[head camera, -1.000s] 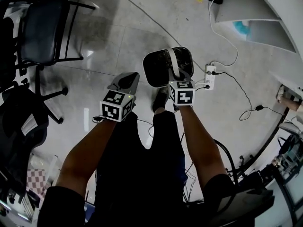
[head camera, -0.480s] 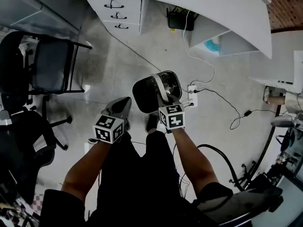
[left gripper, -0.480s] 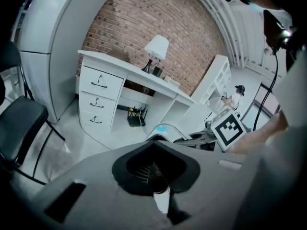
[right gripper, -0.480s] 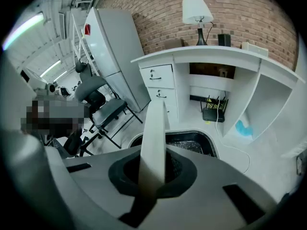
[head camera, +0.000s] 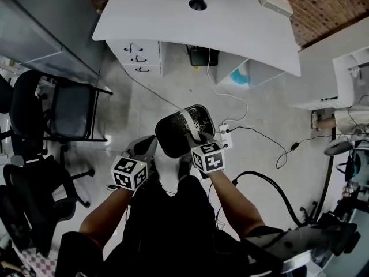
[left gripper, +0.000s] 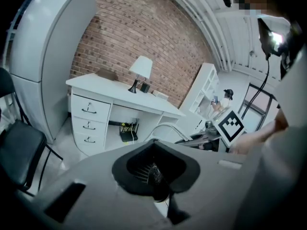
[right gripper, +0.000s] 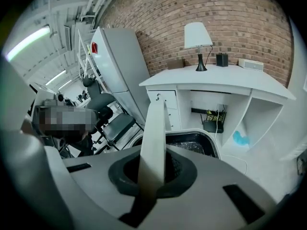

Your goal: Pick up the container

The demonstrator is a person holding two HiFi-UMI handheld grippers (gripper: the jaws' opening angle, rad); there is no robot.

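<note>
The container (head camera: pixel 176 134) is a black mesh basket with a white strap handle (head camera: pixel 192 129). It hangs above the floor in front of the person's legs. My right gripper (head camera: pixel 196 141) is shut on that handle; in the right gripper view the handle (right gripper: pixel 154 138) runs up between the closed jaws, with the basket's rim (right gripper: pixel 194 143) behind. My left gripper (head camera: pixel 145 149) is to the basket's left, apart from it. Its jaws are together with nothing held, and in the left gripper view the mesh basket (left gripper: pixel 146 170) shows through their opening.
A white desk (head camera: pixel 173 13) with drawers (head camera: pixel 137 56) and a lamp (head camera: pixel 199 3) stands ahead. Black office chairs (head camera: pixel 68 109) crowd the left side. A power strip (head camera: pixel 223 137) and cables (head camera: pixel 271 149) lie on the floor to the right, under the basket.
The view has lifted from the floor towards the desk, which now shows in full. The right gripper still holds the basket's handle; both grippers sit lower in the picture.
</note>
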